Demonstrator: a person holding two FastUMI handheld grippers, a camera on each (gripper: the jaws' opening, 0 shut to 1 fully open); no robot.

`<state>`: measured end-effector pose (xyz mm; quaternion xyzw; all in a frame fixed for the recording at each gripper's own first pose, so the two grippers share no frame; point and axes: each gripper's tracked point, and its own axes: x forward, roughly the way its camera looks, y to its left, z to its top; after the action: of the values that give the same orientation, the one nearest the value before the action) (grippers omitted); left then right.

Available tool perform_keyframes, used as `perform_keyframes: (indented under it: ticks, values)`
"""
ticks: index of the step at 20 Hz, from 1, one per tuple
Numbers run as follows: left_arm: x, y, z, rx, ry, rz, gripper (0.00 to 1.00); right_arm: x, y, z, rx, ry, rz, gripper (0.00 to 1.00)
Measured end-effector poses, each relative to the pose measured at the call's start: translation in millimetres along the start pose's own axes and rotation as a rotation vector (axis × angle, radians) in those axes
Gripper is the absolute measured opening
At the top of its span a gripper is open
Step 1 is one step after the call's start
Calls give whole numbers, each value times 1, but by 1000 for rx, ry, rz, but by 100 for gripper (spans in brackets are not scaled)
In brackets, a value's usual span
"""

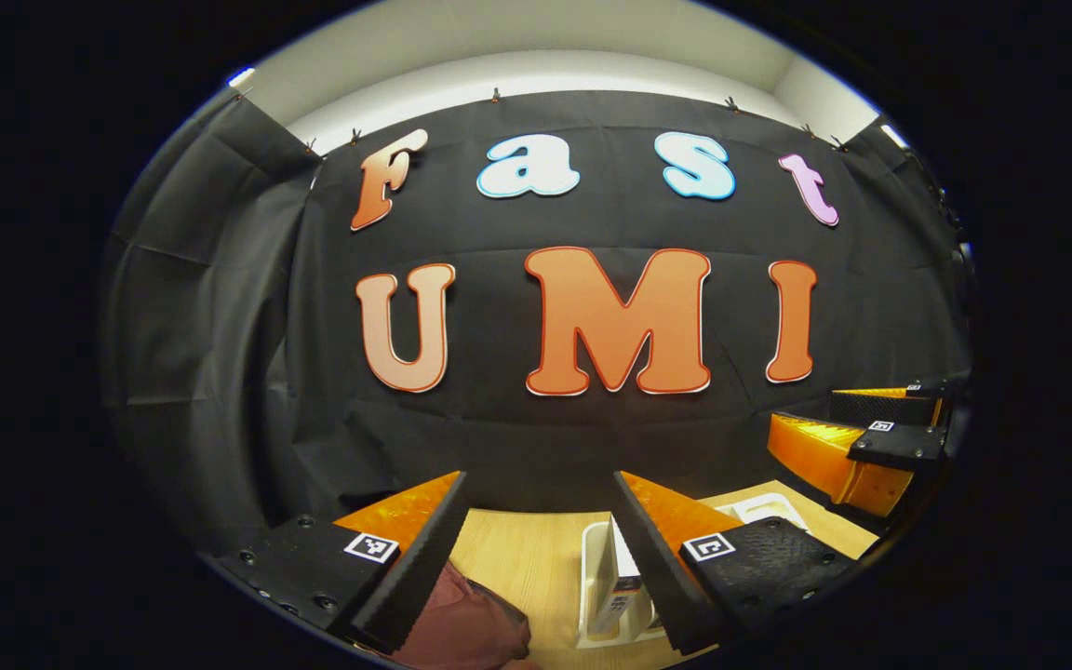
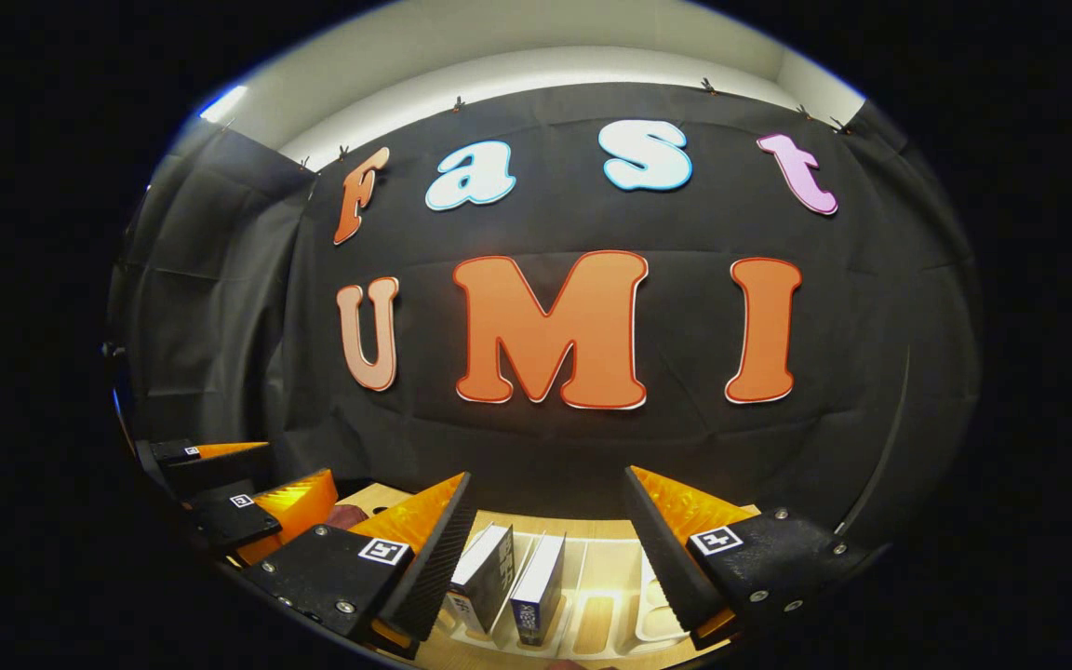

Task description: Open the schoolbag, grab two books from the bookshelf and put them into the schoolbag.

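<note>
Schoolbag (image 1: pixel 466 628), maroon fabric, lies at the bottom left of the left gripper view, on the wooden table (image 1: pixel 527 558), partly behind a finger. White rack (image 2: pixel 592 605) sits at the bottom centre of the right gripper view; in the left gripper view it appears at bottom centre-right. Two books (image 2: pixel 510 582) stand upright side by side in the rack's left slots, spines forward. Left gripper (image 1: pixel 541 568) hangs above the table, fingers apart, holding nothing. Right gripper (image 2: pixel 550 563) hangs above the rack, fingers apart, holding nothing.
</note>
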<state>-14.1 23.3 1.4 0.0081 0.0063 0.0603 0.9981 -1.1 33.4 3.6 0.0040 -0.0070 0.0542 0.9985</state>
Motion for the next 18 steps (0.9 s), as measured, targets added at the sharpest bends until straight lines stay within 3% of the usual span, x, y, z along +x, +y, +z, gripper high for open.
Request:
perform_keyframes:
  ticks: [7, 10, 15, 18]
  values:
    - [0, 5, 1, -2, -10, 34, 95, 2, -4, -1, 5, 4, 2, 94]
    - [-3, -1, 0, -14, -2, 10, 99, -1, -17, 2, -2, -2, -26, 94]
    - [1, -8, -1, -15, -1, -28, 95, -10, -29, -2, 7, 4, -77, 94]
    - [0, -1, -6, 17, 26, -13, 95, -13, -35, -1, 4, 0, -106, 94]
